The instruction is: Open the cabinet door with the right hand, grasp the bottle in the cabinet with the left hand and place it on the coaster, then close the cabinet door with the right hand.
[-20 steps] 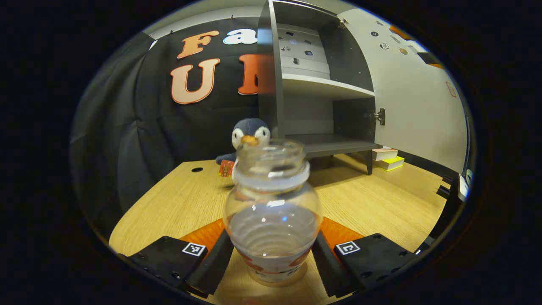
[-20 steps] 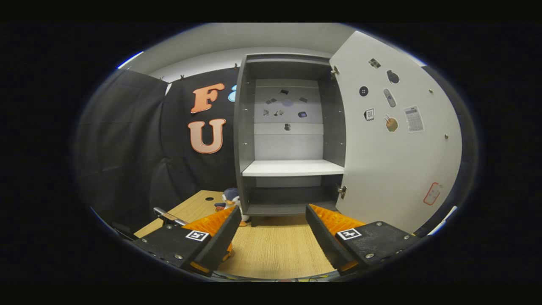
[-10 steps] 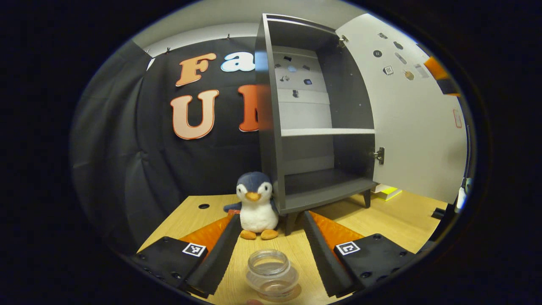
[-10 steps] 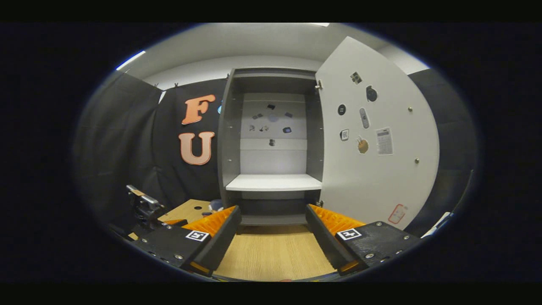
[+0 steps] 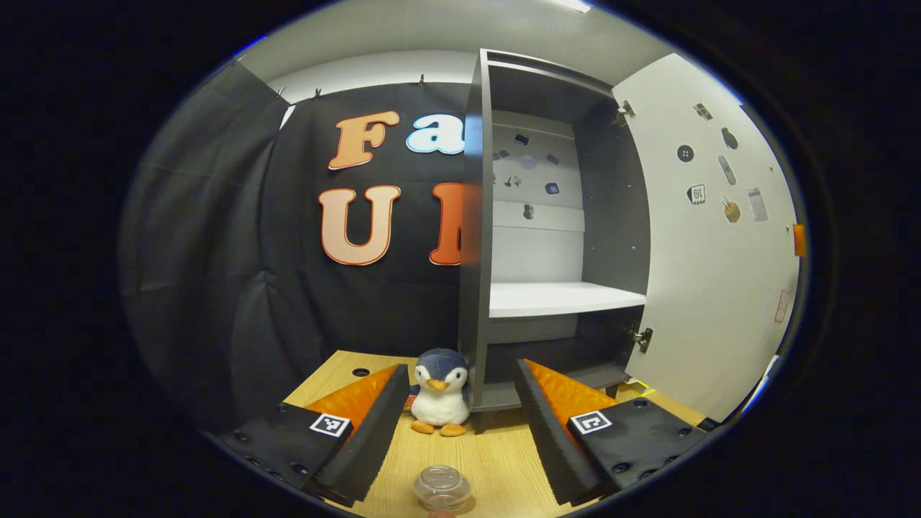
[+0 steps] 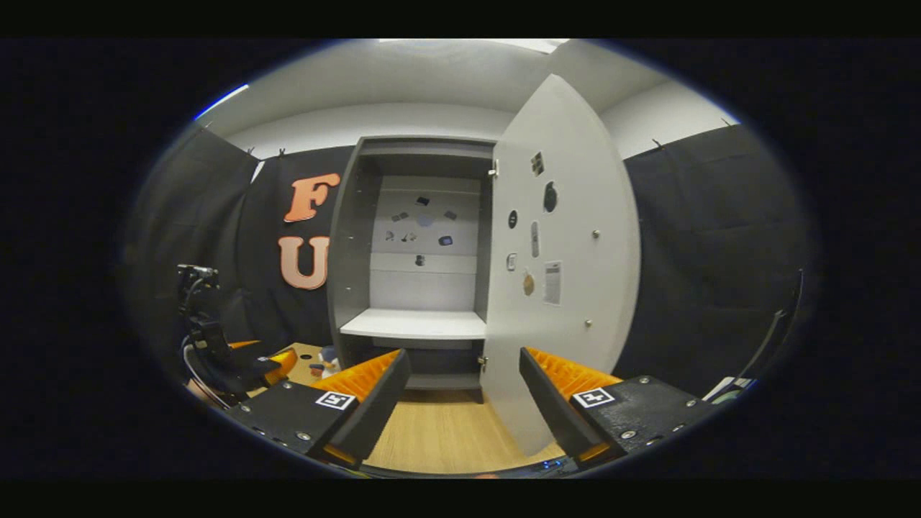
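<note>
Clear glass bottle (image 5: 442,488) stands upright on wooden table (image 5: 496,460), its content unclear. Left gripper (image 5: 457,421) fingers wide, holding nothing; right gripper (image 6: 464,396) likewise wide. Cabinet (image 6: 417,266) shelves bare, cabinet door (image 6: 568,266) open. Plush penguin (image 5: 439,392) beside cabinet.

One clear glass bottle (image 5: 442,487) with an open mouth. One plush penguin toy (image 5: 439,391), blue-grey and white with orange feet. One tall dark grey cabinet (image 5: 547,237) with one white shelf (image 5: 565,298) and one white door (image 5: 712,252). One light wooden table (image 5: 496,460). One round hole (image 5: 360,373) in the tabletop.
</note>
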Tool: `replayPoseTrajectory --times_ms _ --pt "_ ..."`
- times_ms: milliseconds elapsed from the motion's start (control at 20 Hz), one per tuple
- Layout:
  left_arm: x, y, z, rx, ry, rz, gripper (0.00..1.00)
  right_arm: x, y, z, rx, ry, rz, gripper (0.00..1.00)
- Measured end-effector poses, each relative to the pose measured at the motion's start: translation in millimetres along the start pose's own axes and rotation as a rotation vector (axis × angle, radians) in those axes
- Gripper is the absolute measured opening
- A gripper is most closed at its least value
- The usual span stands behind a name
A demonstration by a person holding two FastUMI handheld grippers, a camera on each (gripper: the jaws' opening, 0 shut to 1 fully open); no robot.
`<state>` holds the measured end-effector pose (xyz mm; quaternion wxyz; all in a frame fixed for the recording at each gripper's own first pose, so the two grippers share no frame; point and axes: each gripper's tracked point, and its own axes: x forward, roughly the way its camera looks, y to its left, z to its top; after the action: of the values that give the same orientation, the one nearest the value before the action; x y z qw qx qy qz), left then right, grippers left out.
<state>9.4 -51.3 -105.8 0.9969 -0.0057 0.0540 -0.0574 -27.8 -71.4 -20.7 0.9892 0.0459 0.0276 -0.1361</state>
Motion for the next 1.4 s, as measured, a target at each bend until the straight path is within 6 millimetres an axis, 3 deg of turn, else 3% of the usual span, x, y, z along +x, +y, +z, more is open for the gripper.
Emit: replayPoseTrajectory --times_ms 100,150,400,450,550,750,1000,1250,1400 --pt "-4 -1 19 0.015 -0.022 0.011 0.96 -10 -40 9 -0.031 -0.014 -0.075 0.94" --pt "-5 -2 27 0.031 -0.031 0.017 0.94 -14 -60 11 -0.041 -0.012 -0.110 0.98" --pt "-22 -29 59 0.025 -0.056 -0.008 0.95 -30 -150 9 -0.076 -0.006 -0.289 0.95" --pt "-25 -33 64 0.025 -0.057 -0.014 0.95 -30 -164 9 -0.084 -0.009 -0.320 0.95" --pt "-32 -40 72 0.036 -0.067 -0.026 0.96 -23 -173 12 -0.081 -0.021 -0.334 0.92" --pt "-39 -46 81 0.049 -0.076 -0.041 0.95 -2 -155 18 -0.036 -0.050 -0.262 0.95" --pt "-38 -40 81 0.028 -0.060 -0.048 0.95 -2 -136 23 0.003 -0.053 -0.226 0.90" --pt "-34 -27 80 0.021 -0.050 -0.045 0.95 -5 -83 20 0.102 -0.051 -0.105 0.90" --pt "-29 -23 80 0.018 -0.048 -0.053 0.96 3 -47 22 0.100 -0.057 -0.029 0.90"
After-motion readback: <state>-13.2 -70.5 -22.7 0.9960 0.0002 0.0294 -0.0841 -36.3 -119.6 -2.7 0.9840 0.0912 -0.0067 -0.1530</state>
